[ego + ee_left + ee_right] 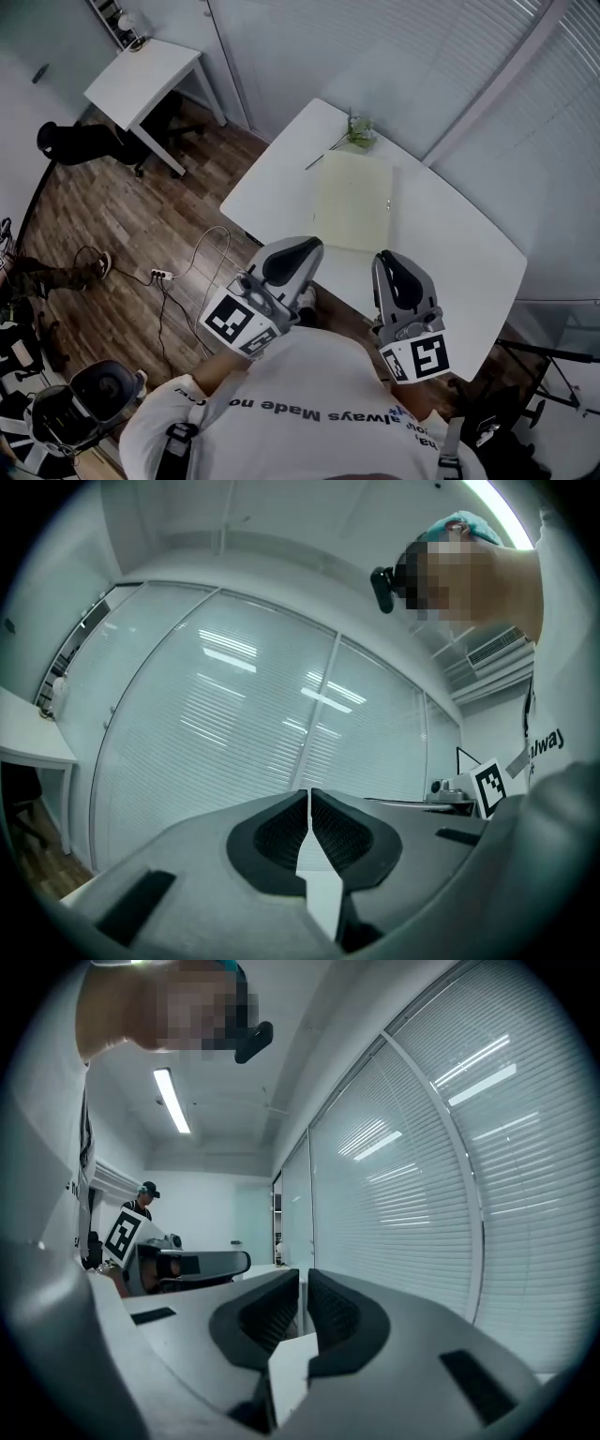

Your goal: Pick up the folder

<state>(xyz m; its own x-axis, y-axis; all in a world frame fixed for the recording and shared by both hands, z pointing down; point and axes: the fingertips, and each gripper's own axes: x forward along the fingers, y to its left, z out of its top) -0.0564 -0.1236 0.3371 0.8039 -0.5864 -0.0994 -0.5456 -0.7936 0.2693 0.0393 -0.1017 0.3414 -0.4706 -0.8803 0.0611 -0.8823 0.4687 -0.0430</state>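
Grey left claw [308,794] and right claw [303,1279] are closed, gripping nothing.

The person's shirt [300,384] reads "always Made"

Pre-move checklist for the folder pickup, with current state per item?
1. Target in view: ok, the folder lies flat on the table.
2. Nothing on top of it: ok, the plant stands by its far edge.
3. Opening of the left gripper: not ok, shut and empty.
4. Opening of the right gripper: not ok, shut and empty.
5. Contact with the folder: not ok, both are short of it.
6. Liftable edge: cannot tell.
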